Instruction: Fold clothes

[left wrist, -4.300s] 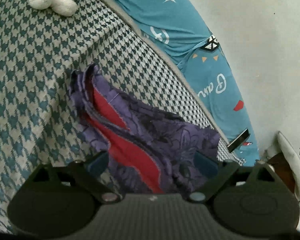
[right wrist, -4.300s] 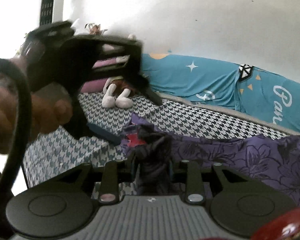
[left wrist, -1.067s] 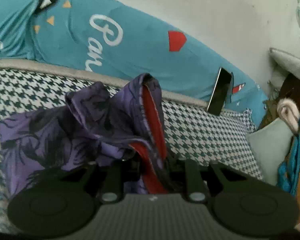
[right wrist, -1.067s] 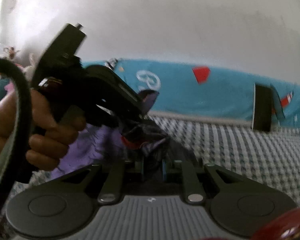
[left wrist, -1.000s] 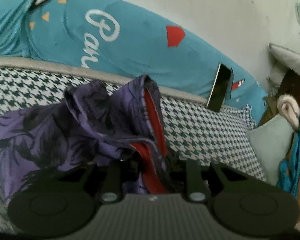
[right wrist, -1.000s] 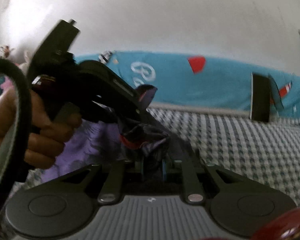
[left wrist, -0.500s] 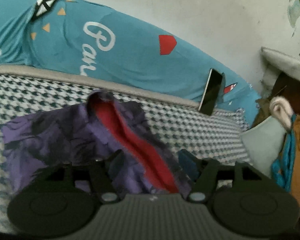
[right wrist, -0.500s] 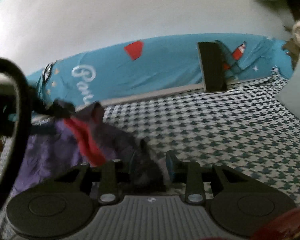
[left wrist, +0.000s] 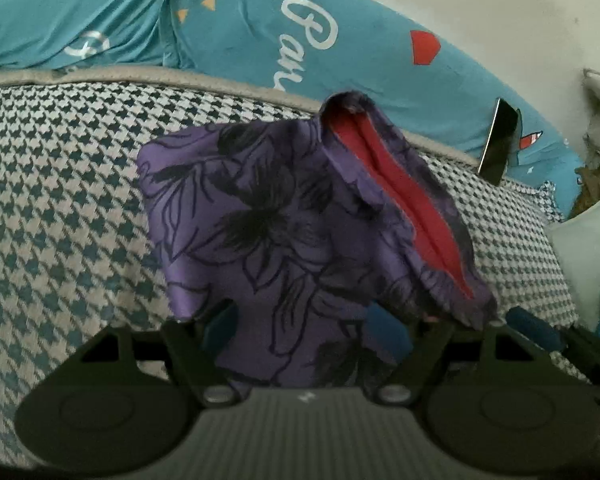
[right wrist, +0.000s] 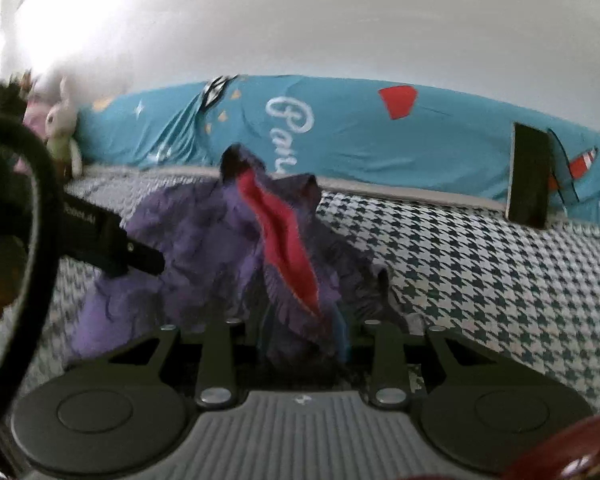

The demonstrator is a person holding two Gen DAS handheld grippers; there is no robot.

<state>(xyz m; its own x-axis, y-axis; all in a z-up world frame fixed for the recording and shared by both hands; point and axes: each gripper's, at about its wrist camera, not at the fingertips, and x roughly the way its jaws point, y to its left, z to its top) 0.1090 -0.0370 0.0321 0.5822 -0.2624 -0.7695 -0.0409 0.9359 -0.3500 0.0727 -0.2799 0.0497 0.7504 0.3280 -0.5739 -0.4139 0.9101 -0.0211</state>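
Purple flowered garment [left wrist: 268, 216] with a red lining lies bunched on the houndstooth bed [left wrist: 60, 208]. Left gripper [left wrist: 300, 328] hovers over its near edge, jaws spread wide. Right gripper [right wrist: 300, 336] has jaws pinched narrow on a fold.

Soft daylight, no hard shadows. Right wrist view: strong glare on wall [right wrist: 100, 32] up-left of fingers, whole frame motion-blurred, purple garment [right wrist: 236, 248] smeared. Left wrist view sharper, dimmer near fingers. Fisheye bends both frames at edges; corners vignetted black.
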